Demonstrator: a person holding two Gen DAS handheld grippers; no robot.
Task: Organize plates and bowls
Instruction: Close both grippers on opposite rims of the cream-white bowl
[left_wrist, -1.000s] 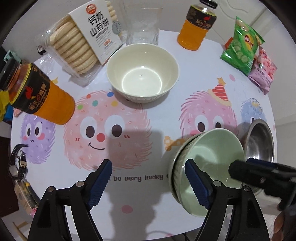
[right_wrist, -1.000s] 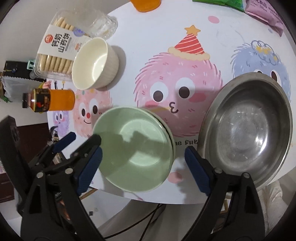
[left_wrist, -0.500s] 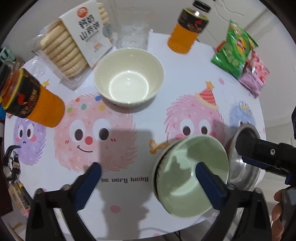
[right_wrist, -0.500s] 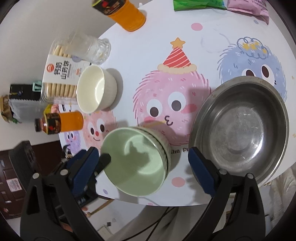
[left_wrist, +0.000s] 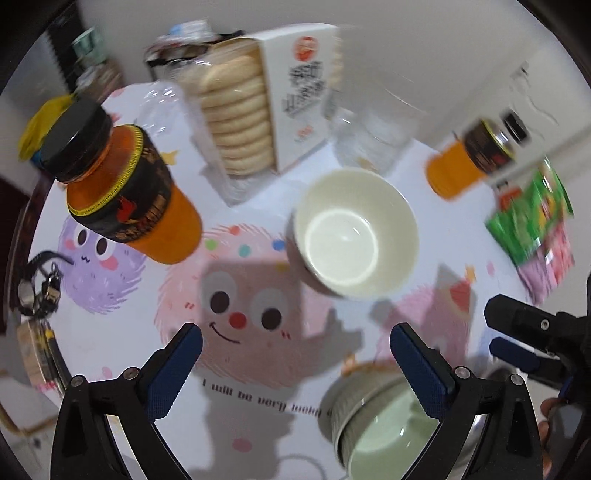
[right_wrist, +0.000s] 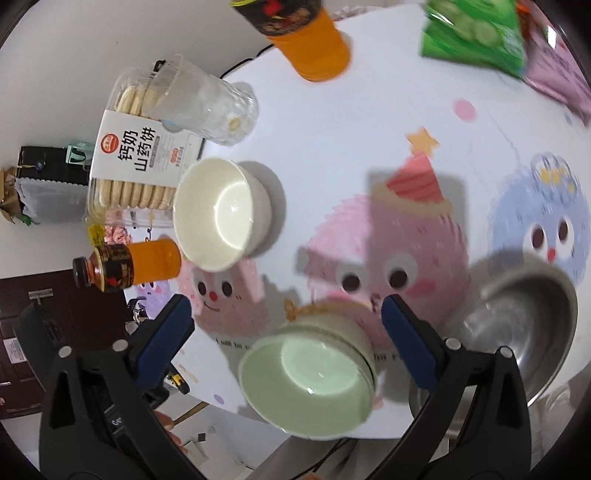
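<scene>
The pale green bowl (right_wrist: 306, 376), nested in a ribbed bowl, stands near the table's front edge. My right gripper (right_wrist: 284, 339) hovers over it with its jaws opening; the bowl lies between the fingers and the pads do not touch it. The steel bowl (right_wrist: 517, 325) sits just to its right. Further back the cream bowl (left_wrist: 356, 232) stands empty. My left gripper (left_wrist: 295, 365) is open over the pink monster print, short of the cream bowl, nothing between its pads. The green bowl (left_wrist: 388, 435) is under its right finger. The right gripper (left_wrist: 517, 336) shows at the right.
Two orange drink bottles (left_wrist: 122, 192) (left_wrist: 476, 155), a biscuit pack (left_wrist: 266, 110) and a clear glass (left_wrist: 369, 136) ring the cream bowl. Snack bags (left_wrist: 532, 221) lie at the right. A watch (left_wrist: 37, 288) lies at the left rim. The table's (right_wrist: 332, 129) front edge is close below both grippers.
The left jaws widened and came off the green bowl, then swung left toward the cream bowl with a roll. The right gripper drew back from the green bowl while widening.
</scene>
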